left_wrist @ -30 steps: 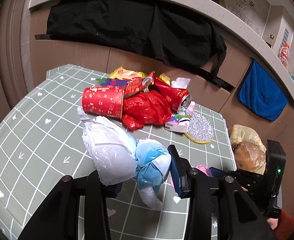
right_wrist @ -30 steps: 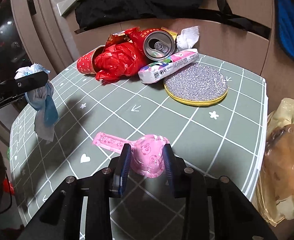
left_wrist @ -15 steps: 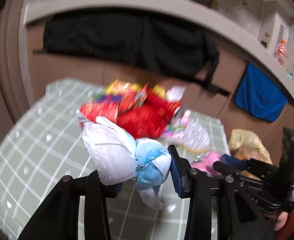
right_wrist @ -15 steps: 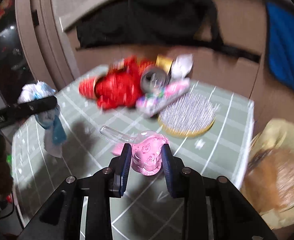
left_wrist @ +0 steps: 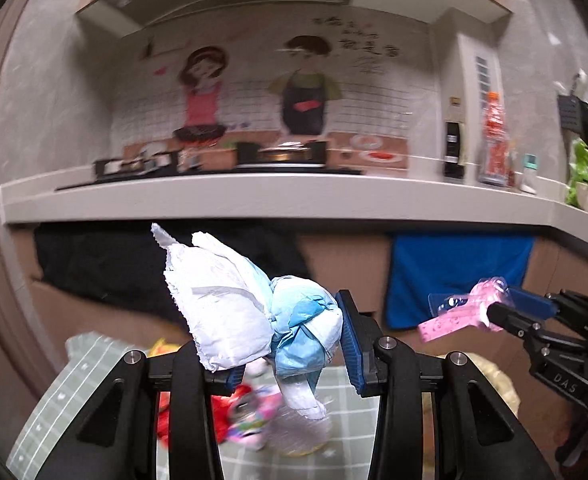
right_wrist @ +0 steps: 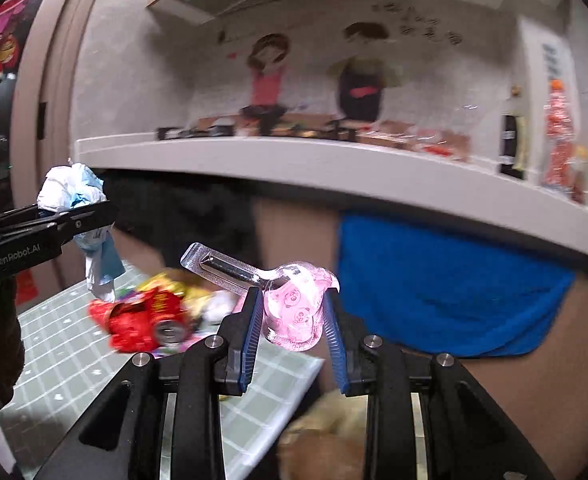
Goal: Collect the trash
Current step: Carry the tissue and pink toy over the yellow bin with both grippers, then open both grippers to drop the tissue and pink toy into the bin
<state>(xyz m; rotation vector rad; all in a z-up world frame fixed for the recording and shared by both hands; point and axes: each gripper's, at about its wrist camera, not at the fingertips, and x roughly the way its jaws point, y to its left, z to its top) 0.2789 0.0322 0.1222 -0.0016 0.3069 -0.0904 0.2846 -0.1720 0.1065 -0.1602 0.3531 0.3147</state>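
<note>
My left gripper point(left_wrist: 282, 340) is shut on a crumpled white and blue tissue wad point(left_wrist: 250, 312) and holds it high above the green checked table point(left_wrist: 74, 376). It also shows in the right wrist view point(right_wrist: 72, 192). My right gripper point(right_wrist: 294, 320) is shut on a pink plastic blister pack point(right_wrist: 294, 312) with a clear handle part. That pack also shows in the left wrist view point(left_wrist: 466, 312). A pile of trash lies on the table below: a red bag and a can point(right_wrist: 146, 320).
A yellowish bag point(right_wrist: 326, 432) sits low beside the table's right edge. A blue towel point(right_wrist: 446, 280) and a black cloth point(left_wrist: 106, 264) hang from the white counter point(left_wrist: 254, 196). Bottles point(left_wrist: 494, 140) stand on the counter.
Both grippers have risen well above the table with their loads and tilted up, so the counter and wall now fill the views. The pink pack has left the table.
</note>
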